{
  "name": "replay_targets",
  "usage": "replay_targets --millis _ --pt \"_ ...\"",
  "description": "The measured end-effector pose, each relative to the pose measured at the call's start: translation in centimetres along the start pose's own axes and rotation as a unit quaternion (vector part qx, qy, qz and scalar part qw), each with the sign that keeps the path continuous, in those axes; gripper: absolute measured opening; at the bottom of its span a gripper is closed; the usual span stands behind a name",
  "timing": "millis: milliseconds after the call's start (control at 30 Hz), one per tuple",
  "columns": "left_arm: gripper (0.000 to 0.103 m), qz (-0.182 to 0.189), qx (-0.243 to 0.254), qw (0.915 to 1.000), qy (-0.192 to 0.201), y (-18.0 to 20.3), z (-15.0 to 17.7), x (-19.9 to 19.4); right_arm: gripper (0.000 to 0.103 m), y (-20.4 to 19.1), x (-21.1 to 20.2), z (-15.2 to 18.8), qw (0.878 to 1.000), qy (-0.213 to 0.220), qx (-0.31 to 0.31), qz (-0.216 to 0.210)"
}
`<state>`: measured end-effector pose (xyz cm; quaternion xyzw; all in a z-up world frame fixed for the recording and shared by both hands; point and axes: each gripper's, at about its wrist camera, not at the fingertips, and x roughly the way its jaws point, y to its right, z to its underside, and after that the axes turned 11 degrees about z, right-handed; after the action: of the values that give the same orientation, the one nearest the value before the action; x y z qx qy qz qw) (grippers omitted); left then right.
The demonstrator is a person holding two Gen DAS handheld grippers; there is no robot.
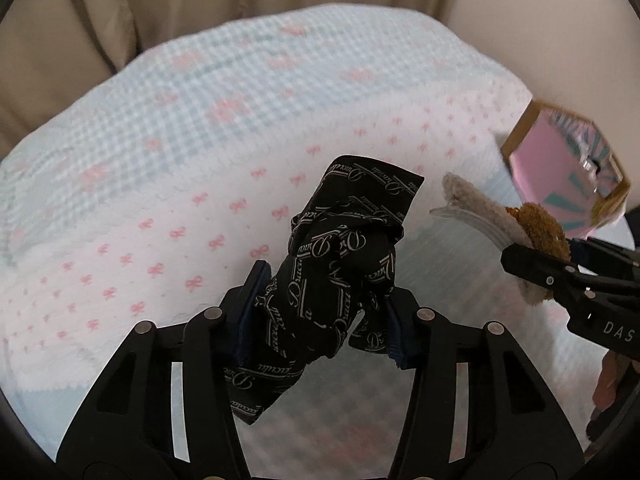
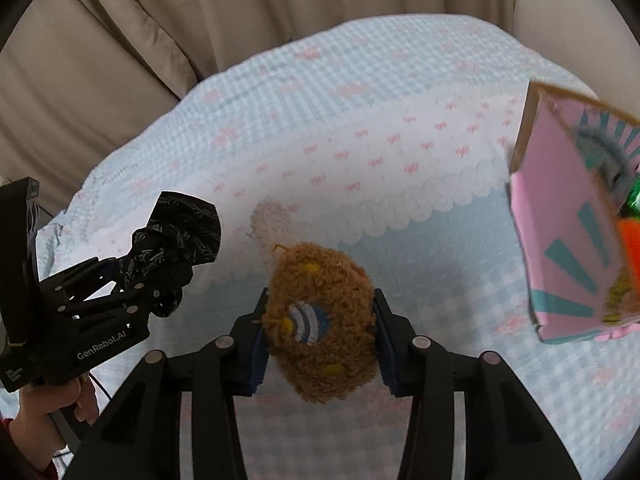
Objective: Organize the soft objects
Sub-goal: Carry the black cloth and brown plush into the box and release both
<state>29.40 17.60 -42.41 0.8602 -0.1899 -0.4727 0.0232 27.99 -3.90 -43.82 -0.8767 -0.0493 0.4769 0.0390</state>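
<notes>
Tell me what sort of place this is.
Probably a home room, perhaps a bedroom: a soft gingham blanket with pink bows covers the surface, beige curtains hang behind, and a pink box holds soft things.

The left black plastic two-finger gripper [image 1: 326, 312] has slotted linkage arms pinned with round silver rivets and dark blue ribbed pads on its fingers [image 1: 256, 292]. In the right wrist view its body at nine o'clock bears white "GenRobot.AI" lettering, with a thin black cable below. The right black plastic two-finger gripper [image 2: 320, 336] matches; its side shows white letters "DAS".
</notes>
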Motion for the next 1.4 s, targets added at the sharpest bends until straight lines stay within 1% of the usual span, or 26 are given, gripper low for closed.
replay_targets --millis 233,433,633,800,967,1067,1233,1400 --pt "0.047 -0.007 -0.014 0.9994 0.031 2.6 -2.4 -7.4 0.041 0.0 -6.8 -2.1 1.000 0.029 0.010 -0.005" --pt "0.047 -0.001 -0.028 0.9981 0.054 5.4 -4.2 -13.8 0.041 0.5 -13.9 -3.2 0.998 0.059 0.011 0.003" --pt "0.047 0.009 -0.018 0.9976 0.067 10.6 -6.1 -18.5 0.041 2.6 -21.0 -3.9 0.996 0.084 0.019 0.027" --pt "0.047 0.017 -0.009 0.9968 0.078 15.4 -7.3 -21.0 0.041 5.8 -24.9 -4.2 0.994 0.091 0.039 0.041" --pt "0.047 0.020 -0.003 0.9963 0.084 20.6 -8.5 -21.5 0.041 10.2 -28.0 -4.4 0.993 0.095 0.051 0.056" --pt "0.047 0.018 -0.010 0.9963 0.083 24.1 -9.3 -20.7 0.041 13.4 -29.0 -4.7 0.993 0.094 0.049 0.060" --pt "0.047 0.011 -0.024 0.9966 0.078 29.6 -10.6 -17.9 0.041 19.5 -29.6 -5.7 0.994 0.080 0.039 0.058" --pt "0.047 0.007 -0.039 0.9970 0.067 34.3 -12.5 -13.1 0.041 25.5 -28.4 -7.1 0.996 0.061 0.032 0.051"
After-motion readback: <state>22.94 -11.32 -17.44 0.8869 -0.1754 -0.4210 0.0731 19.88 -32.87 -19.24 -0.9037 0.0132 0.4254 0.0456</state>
